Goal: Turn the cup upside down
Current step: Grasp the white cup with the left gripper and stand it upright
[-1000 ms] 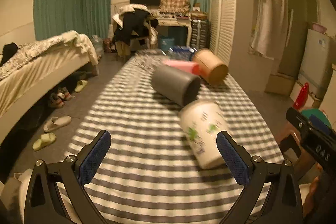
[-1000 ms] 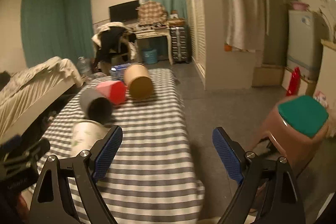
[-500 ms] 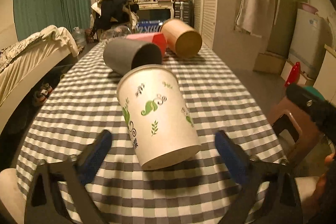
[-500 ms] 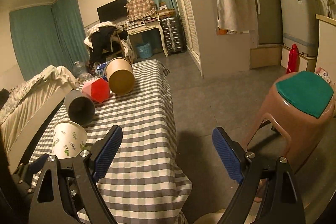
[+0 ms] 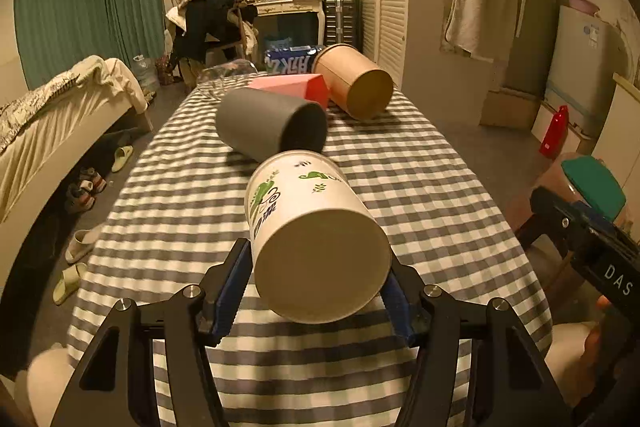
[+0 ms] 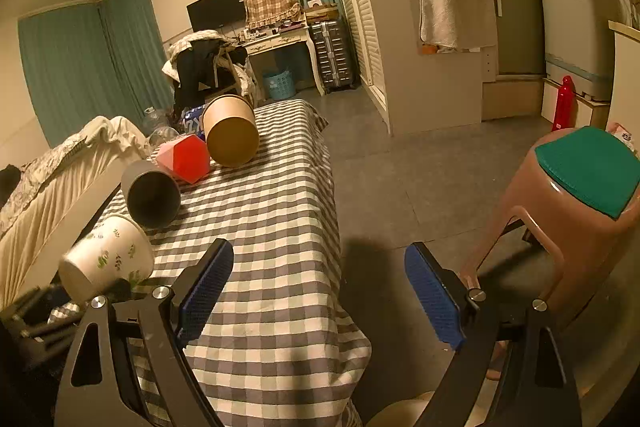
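Note:
A white paper cup with green leaf prints (image 5: 312,223) lies on its side on the checked tablecloth, its flat base toward the camera. My left gripper (image 5: 316,285) is shut on its base end, blue pads against both sides. The cup also shows at lower left in the right wrist view (image 6: 108,259), tilted with the base raised toward me. My right gripper (image 6: 320,295) is open and empty, over the table's right front corner.
Behind the white cup lie a grey cup (image 5: 272,127), a red-and-pink faceted box (image 5: 296,89) and a brown paper cup (image 5: 354,87), all on their sides. The checked table (image 5: 420,179) is narrow. A bed (image 5: 48,115) stands left, a brown stool with green top (image 6: 580,195) right.
My left gripper moved forward and closed on the white cup, which went from out ahead of the open fingers to held between them. The right gripper stayed open and shifted slightly.

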Tool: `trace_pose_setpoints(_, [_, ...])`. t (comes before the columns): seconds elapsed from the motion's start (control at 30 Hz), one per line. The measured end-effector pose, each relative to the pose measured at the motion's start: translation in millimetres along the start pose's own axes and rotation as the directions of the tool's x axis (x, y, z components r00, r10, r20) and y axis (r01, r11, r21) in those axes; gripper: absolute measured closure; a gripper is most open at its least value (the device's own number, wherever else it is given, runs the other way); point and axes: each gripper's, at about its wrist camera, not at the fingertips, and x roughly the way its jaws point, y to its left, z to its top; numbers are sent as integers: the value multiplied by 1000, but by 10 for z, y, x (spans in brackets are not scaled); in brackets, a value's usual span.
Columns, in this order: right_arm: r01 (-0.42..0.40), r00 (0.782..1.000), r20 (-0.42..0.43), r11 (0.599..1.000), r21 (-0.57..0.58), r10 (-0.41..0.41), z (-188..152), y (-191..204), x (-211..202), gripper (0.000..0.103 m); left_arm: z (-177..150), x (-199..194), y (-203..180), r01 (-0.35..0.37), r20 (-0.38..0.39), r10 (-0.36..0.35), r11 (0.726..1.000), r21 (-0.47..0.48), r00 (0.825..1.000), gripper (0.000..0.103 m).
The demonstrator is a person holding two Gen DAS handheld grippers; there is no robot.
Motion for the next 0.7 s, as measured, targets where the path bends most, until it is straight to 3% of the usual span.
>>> trace_pose_setpoints(0.27, [4,1000,-8,1000,-6,-4,-22,11,5,15,103,24,175,2,-31,-4,999,-44,1000,41])
trace_pose_setpoints(0.47, [5,1000,-15,1000,-5,-5,-8,17,36,15,224,-143,246,35,-27,-35,999,-12,999,42])
trace_pose_setpoints(0.57, [3,1000,-17,1000,-10,-3,-9,31,48,15,190,-76,244,11,-35,-11,1000,7,999,42])
trace_pose_setpoints(0.7, [3,1000,-17,1000,-19,-3,-20,53,46,15,93,54,292,29,-69,-31,999,-28,997,42])
